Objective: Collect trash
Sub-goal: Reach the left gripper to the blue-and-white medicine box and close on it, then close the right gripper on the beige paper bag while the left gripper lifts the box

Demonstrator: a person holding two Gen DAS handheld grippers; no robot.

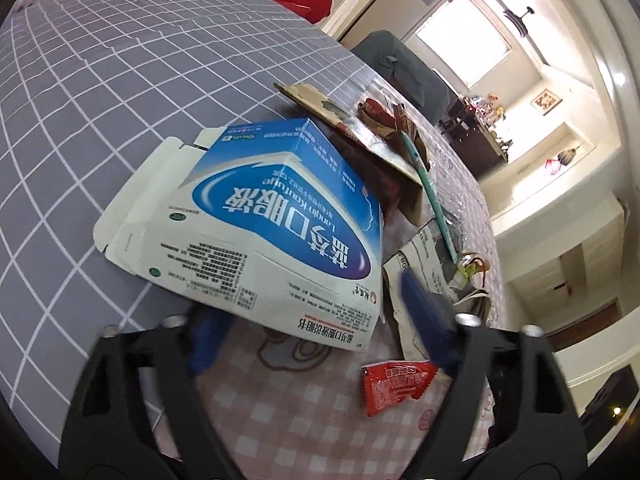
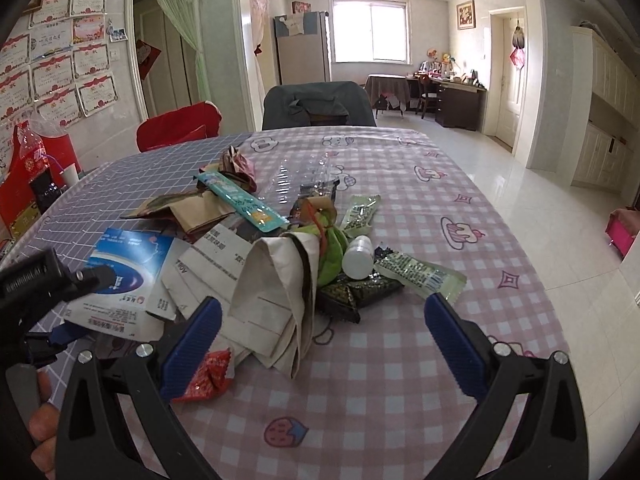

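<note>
Bearing everything: a round table (image 2: 440, 360) under a grey grid cloth and a pink checked one, with the trash not yet collected and heaped near the middle.

At the heap's left edge, across the seam of the two cloths: a flattened blue-and-white medicine carton (image 1: 256, 232), propped aslant on the litter behind it, its near edge lifted clear of the cloth and so easy to take.

Straddling that near edge: the left gripper (image 1: 308, 304), tilted to one side, probably to match the carton's slant. Jaws partly spread, one blurred pad tucked under the edge, the other just off the carton's corner with a sliver of gap. No firm pinch to be seen yet.

To the right of the carton and nearer the table's rim: the right gripper (image 2: 323, 302), spread wide and pinching nothing, aimed at the bulkier litter, probably held back until the carton is dealt with.

Just right of the carton, leaning on it: folded newsprint (image 2: 272, 300), tented and loose.

Behind the carton, touching its far corner: torn brown cardboard (image 1: 360, 136), with a long teal wrapper (image 2: 240, 200) laid across.

Well right of the carton, past the newsprint: a pale green wrapper (image 2: 420, 272) and a small white bottle (image 2: 358, 256), tipped on its side against dark packets.

In front of the carton, flat on the pink cloth: a red sachet (image 1: 396, 380), smallest, likely a later pick.
</note>
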